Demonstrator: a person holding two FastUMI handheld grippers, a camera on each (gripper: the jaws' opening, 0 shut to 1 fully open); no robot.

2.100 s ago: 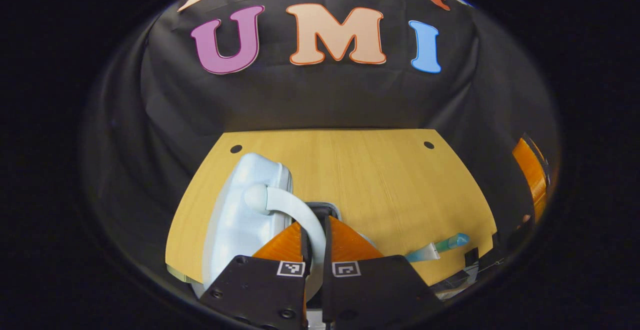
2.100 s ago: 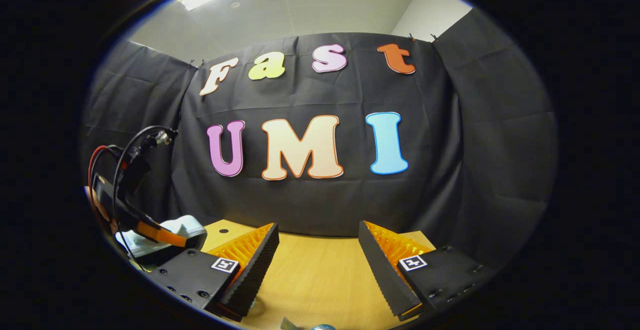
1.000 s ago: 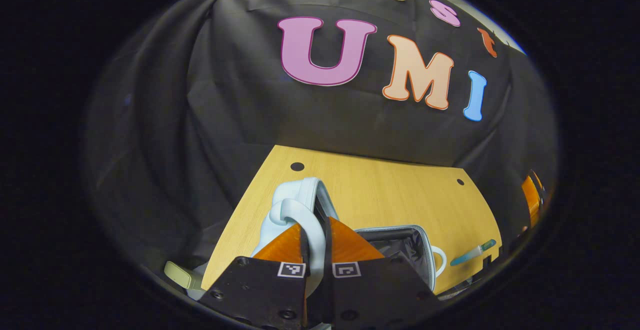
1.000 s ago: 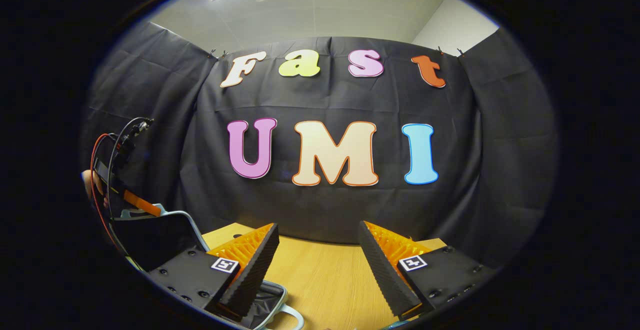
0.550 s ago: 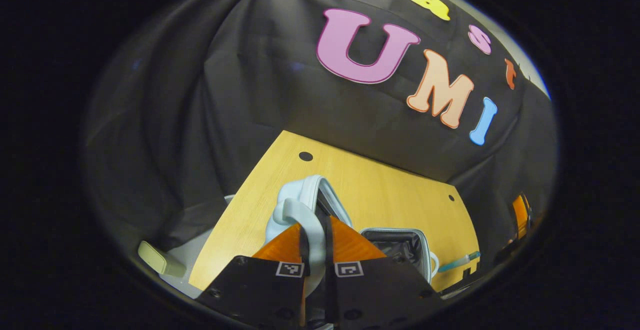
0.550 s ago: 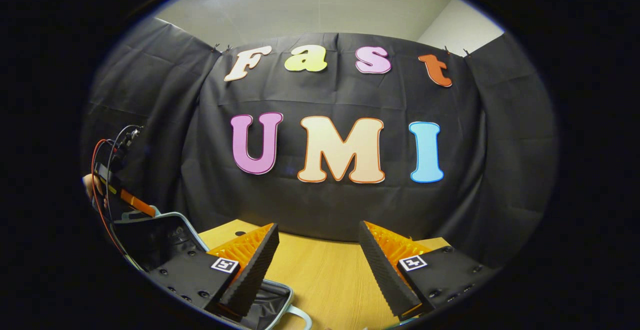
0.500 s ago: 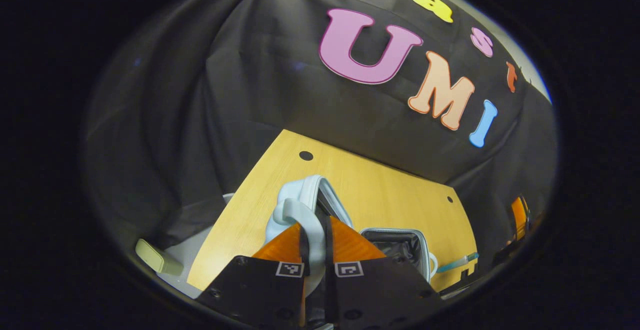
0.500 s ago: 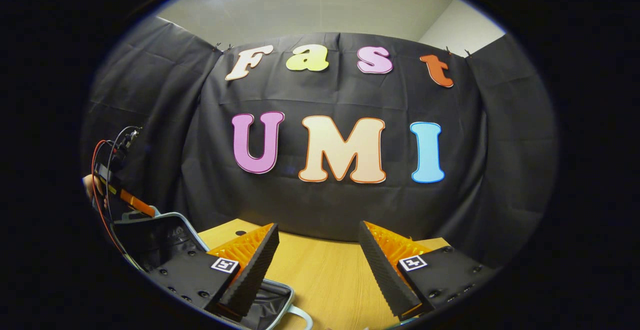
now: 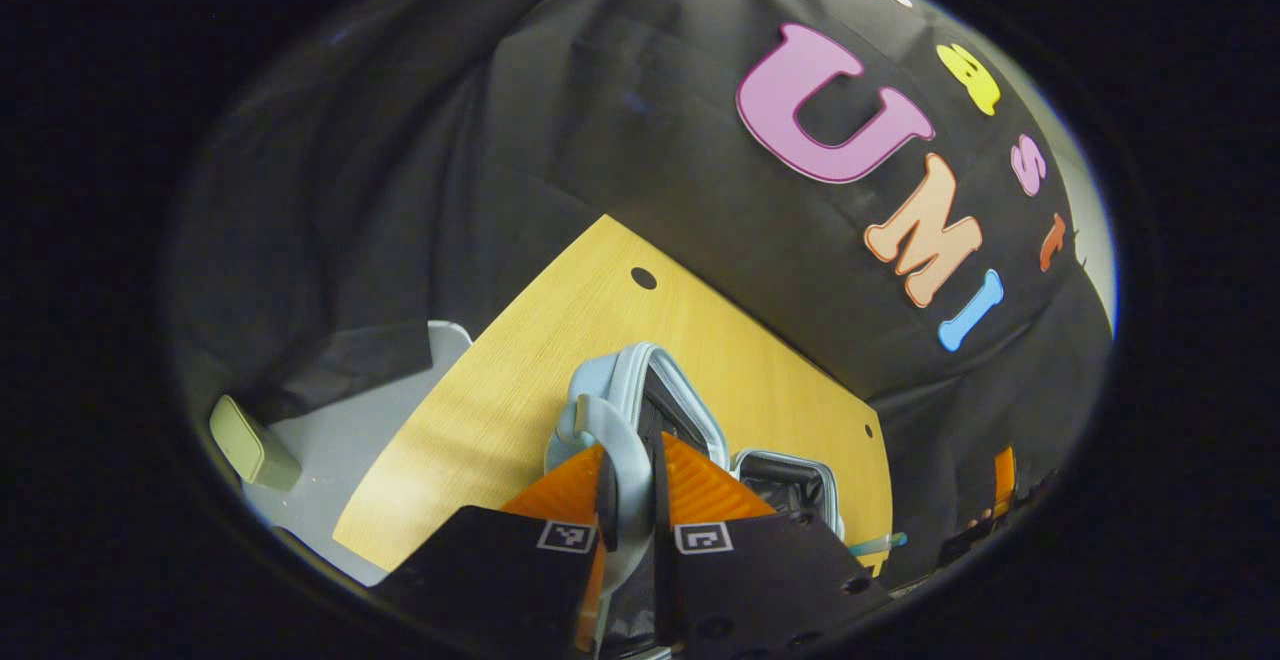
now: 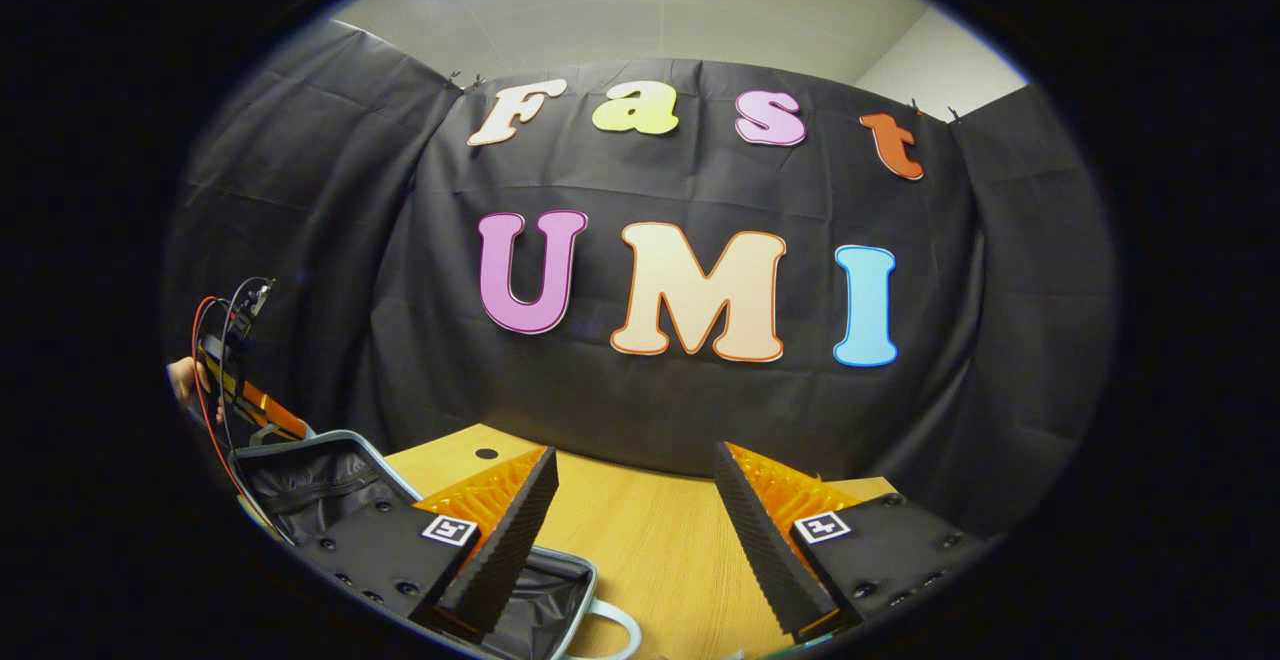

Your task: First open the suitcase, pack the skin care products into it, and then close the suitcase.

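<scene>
Left tongs point(image 9: 628, 500) pinch the suitcase lid handle point(image 9: 612, 440); right tongs point(image 10: 630, 530) hang spread. Lid point(image 10: 300, 485) seems well open; guide it gently so the hinge isn't strained.

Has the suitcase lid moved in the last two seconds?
Yes. The suitcase lid has swung up and back off the base, away from the table.

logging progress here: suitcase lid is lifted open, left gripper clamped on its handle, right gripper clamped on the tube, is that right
Not quite. The right gripper holds nothing: in the right gripper view its jaws stand wide apart over the table. The rest holds: in the left gripper view the left gripper is clamped on the handle of the suitcase, whose lid is lifted open.
</scene>
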